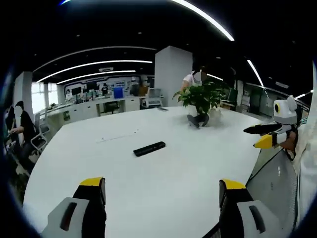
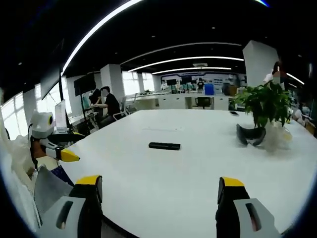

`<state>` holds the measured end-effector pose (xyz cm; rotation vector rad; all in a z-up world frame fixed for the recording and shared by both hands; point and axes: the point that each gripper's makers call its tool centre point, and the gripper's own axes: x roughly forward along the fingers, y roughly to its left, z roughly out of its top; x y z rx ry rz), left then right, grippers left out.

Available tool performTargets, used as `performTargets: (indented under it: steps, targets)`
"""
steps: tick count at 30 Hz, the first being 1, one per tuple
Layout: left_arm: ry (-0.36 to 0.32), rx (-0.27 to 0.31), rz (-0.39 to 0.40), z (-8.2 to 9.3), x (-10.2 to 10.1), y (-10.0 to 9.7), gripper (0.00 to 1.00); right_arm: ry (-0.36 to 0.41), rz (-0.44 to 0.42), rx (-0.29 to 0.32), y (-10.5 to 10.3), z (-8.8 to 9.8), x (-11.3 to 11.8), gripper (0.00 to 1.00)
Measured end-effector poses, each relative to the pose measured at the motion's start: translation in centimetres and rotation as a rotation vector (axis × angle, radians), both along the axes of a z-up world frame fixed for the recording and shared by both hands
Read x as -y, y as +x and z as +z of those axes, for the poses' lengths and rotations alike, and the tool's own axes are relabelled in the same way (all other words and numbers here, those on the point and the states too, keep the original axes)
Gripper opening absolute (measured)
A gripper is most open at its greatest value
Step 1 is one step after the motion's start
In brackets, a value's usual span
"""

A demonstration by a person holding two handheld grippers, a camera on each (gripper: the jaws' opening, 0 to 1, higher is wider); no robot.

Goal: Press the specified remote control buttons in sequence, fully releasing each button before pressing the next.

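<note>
Both grippers hovering wide-open short of the one remote (image 1: pixel 149 148) on the desk (image 1: pixel 163 188): left gripper (image 1: pixel 163 191), right gripper (image 2: pixel 159 191).

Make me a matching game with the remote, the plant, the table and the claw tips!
Things:
1. remote
2. plant
3. table
4. left claw tips

Colours:
A. white
B. yellow
C. black
D. green

Pairs: 1-C, 2-D, 3-A, 4-B. The right claw has yellow tips too, and both claws are open.
</note>
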<state>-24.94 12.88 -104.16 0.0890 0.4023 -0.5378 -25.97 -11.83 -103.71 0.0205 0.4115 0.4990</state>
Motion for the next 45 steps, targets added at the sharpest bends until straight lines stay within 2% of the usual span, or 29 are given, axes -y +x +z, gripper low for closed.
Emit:
performTargets:
  steps: [7,13,24,32,45]
  targets:
    - [-0.037,0.058,0.029,1.1,0.0,-0.6,1.0,-0.011,0.009,0.0,-0.4,-0.2,0.3,0.97]
    - [-0.028,0.08,0.046,0.9,0.4,-0.4,1.0,-0.023,0.005,0.0,-0.7,-0.4,0.5,0.96]
    - [-0.027,0.043,0.033,0.1,1.1,-0.2,1.0,-0.046,-0.012,-0.005,-0.7,-1.1,1.2,0.96]
    - [0.007,0.045,0.032,0.0,0.8,-0.2,1.0,-0.047,-0.022,-0.003,-0.2,-1.0,1.4,0.96]
    - [0.002,0.025,0.048,-0.8,0.6,-0.6,1.0,-0.038,-0.015,-0.01,-0.5,-1.3,1.2,0.95]
